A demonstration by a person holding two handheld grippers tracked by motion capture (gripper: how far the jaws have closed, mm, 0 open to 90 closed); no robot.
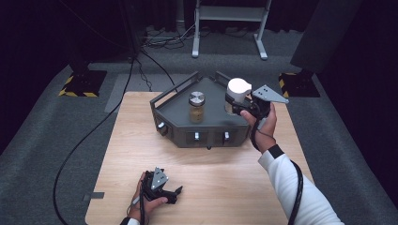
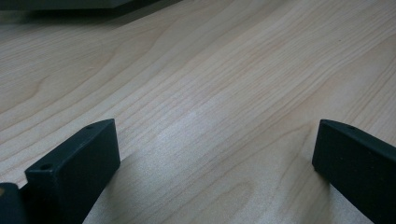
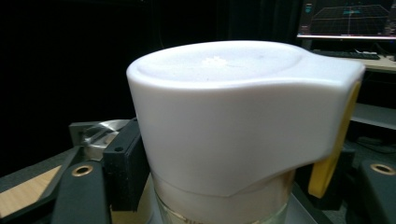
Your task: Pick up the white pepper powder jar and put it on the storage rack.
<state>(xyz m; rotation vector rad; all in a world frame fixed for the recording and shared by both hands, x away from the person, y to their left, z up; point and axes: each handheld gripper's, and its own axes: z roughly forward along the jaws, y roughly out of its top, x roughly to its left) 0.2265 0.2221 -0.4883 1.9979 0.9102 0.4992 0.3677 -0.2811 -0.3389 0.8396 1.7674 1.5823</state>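
- Pale wooden table [image 1: 206, 187], fine straight grain running across it, matte with a soft sheen in the left gripper view.
- On its far half sits a dark grey angular tray [image 1: 180, 115], flat-topped, with raised rails along the back edges and small metal fittings on its front faces.
- Standing upright on the tray: a glass jar [image 1: 196, 107] with amber contents and a shiny silver lid.
- To the jar's right, a second container with a smooth white cap [image 1: 238, 89]; close up the white cap [image 3: 233, 121] is glossy plastic, rounded, with a yellow tab on one side and clear glass below it.
- The right gripper [image 1: 240, 104] reaches in over the tray's right edge, hand raised, forearm in a white sleeve; its black jaws sit on either side of the white-capped container, pinching it just under the cap.
- The left gripper [image 1: 174, 191] rests low on the table's near edge, hand wrapped around it, jaws spread wide over bare wood.
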